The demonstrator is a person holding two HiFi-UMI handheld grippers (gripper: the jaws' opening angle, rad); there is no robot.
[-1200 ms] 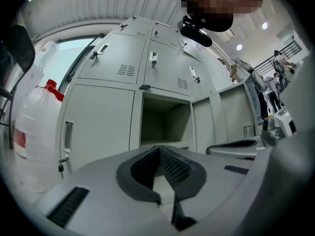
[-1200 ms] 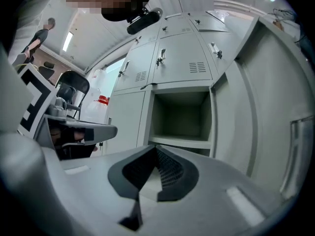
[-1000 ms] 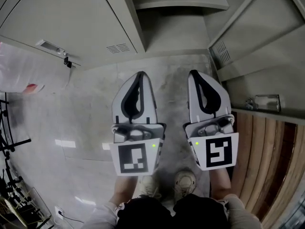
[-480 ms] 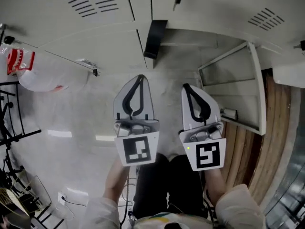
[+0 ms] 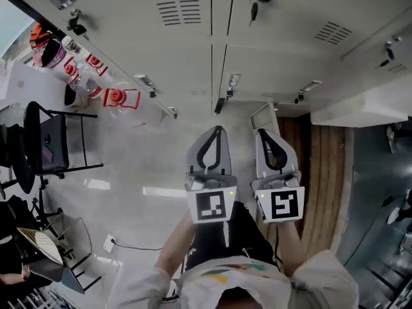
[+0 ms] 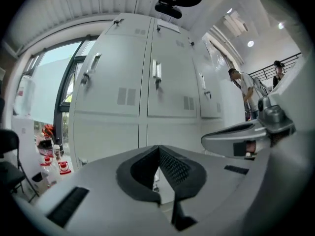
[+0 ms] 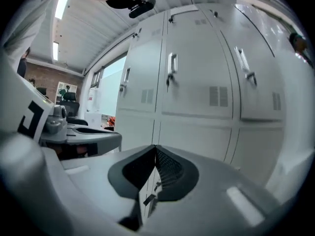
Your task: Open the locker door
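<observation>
A wall of grey lockers [image 5: 193, 50] stands far in front of you. Every upper door that shows is closed, so their contents cannot be told. At the far left, clear bottles with red labels [image 5: 119, 100] stand beside the lockers; whether they are filled I cannot tell.

The locker door [image 6: 172, 87] straight ahead of you is upright. Its long axis is vertical and its face is turned to you. Its handle [image 6: 157, 74] is near the door's left edge.

You hold the left gripper [image 5: 216, 129] and the right gripper [image 5: 262, 132] side by side, near your body. Both point at the lockers and are well apart from them. The jaws of each gripper are fully together, with nothing between them, and they touch nothing.
</observation>
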